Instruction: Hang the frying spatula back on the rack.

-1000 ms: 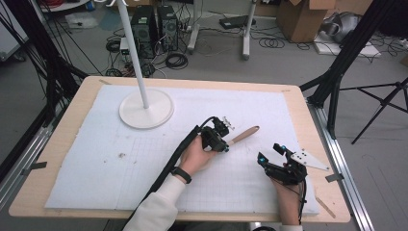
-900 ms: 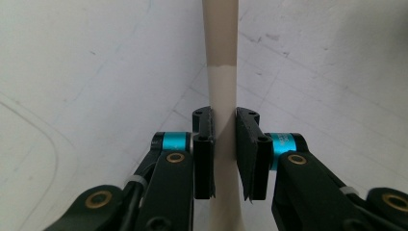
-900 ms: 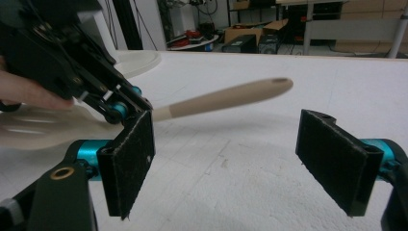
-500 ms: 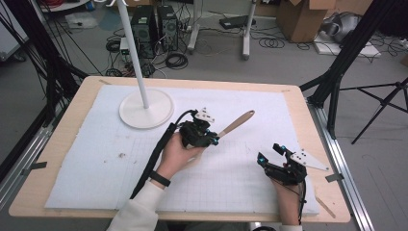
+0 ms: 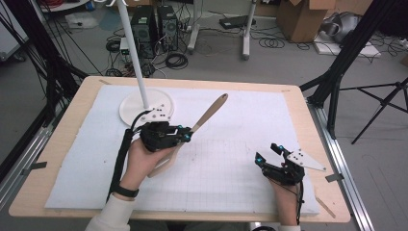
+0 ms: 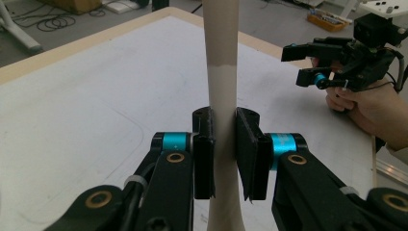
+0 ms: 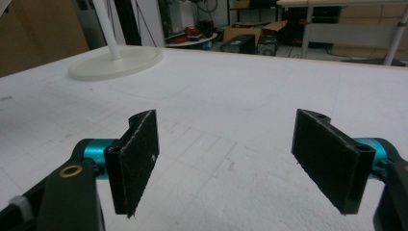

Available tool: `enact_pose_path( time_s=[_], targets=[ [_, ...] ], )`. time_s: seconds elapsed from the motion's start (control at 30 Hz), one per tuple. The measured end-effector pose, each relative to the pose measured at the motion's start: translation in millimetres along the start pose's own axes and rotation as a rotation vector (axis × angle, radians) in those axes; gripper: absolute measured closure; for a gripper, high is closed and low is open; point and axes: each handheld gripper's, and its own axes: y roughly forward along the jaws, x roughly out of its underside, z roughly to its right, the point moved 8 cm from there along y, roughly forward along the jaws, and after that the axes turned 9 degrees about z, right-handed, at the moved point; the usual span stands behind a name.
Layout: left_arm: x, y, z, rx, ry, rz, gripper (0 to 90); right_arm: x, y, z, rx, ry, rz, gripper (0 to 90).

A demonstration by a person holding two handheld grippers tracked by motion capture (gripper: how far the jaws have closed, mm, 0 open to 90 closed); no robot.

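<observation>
Spoon [image 5: 208,114] | clamped in left gripper [image 5: 184,135], apparently lifted off mat [image 5: 240,115] | right gripper [image 5: 267,155] gaped wide, empty

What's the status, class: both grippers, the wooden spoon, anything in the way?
Left gripper shut on wooden spoon, lifted off the mat. Right gripper open, empty, low over white mat. Lamp stand base close beside left gripper.
</observation>
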Motion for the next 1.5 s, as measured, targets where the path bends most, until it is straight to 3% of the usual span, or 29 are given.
enact_pose_path(
  time_s=[0.13,0.2,0.27,0.3,0.37,0.4,0.43,0.53,0.6,0.7,0.87,1.1,1.2,1.5],
  targets=[
    [2.7,-12.3,-1.3,-0.018,0.013,0.021,77.7,-5.7,1.2,-6.5,-0.009,-0.003,0.013,23.7],
    [5.2,-19.6,-0.3,-0.02,0.018,0.039,77.8,-14.6,5.4,-18.8,-0.042,0.003,0.034,24.0],
    [6.4,-22.0,0.3,-0.022,0.019,0.044,77.7,-16.7,6.9,-22.4,-0.047,0.005,0.039,24.0],
    [8.2,-24.2,1.6,-0.027,0.03,0.048,77.8,-23.5,11.8,-34.0,-0.076,-0.004,0.052,24.1],
    [8.9,-25.1,2.7,-0.031,0.036,0.056,77.7,-26.1,13.8,-37.9,-0.085,-0.004,0.058,24.2],
    [9.7,-26.6,4.2,-0.031,0.041,0.065,77.7,-34.1,19.2,-50.6,-0.116,0.002,0.069,24.2],
    [9.7,-26.6,4.2,-0.031,0.041,0.065,77.7,-34.1,19.2,-50.6,-0.116,0.002,0.069,24.2],
    [9.0,-28.6,7.8,-0.027,0.057,0.094,77.7,-51.4,28.9,-73.9,-0.177,0.025,0.101,24.2],
    [8.6,-29.1,8.8,-0.026,0.067,0.102,77.7,-54.9,30.4,-78.5,-0.189,0.035,0.105,24.4],
    [7.1,-30.3,11.6,-0.02,0.066,0.119,77.7,-69.9,37.5,-97.3,-0.233,0.053,0.135,25.8],
    [4.2,-31.0,15.6,-0.018,0.08,0.147,77.7,-88.0,56.4,-128.0,-0.282,0.071,0.14,29.7],
    [4.3,-27.1,22.0,-0.015,0.101,0.172,77.7,-99.3,75.9,-152.5,-0.305,0.098,0.132,37.3],
    [4.4,-25.1,24.7,-0.016,0.114,0.19,77.7,-104.1,87.2,-160.7,-0.301,0.165,0.12,41.6],
    [5.1,-21.0,29.6,-0.017,0.145,0.208,77.7,-106.2,97.4,-162.8,-0.29,0.244,0.124,49.9]
  ],
)
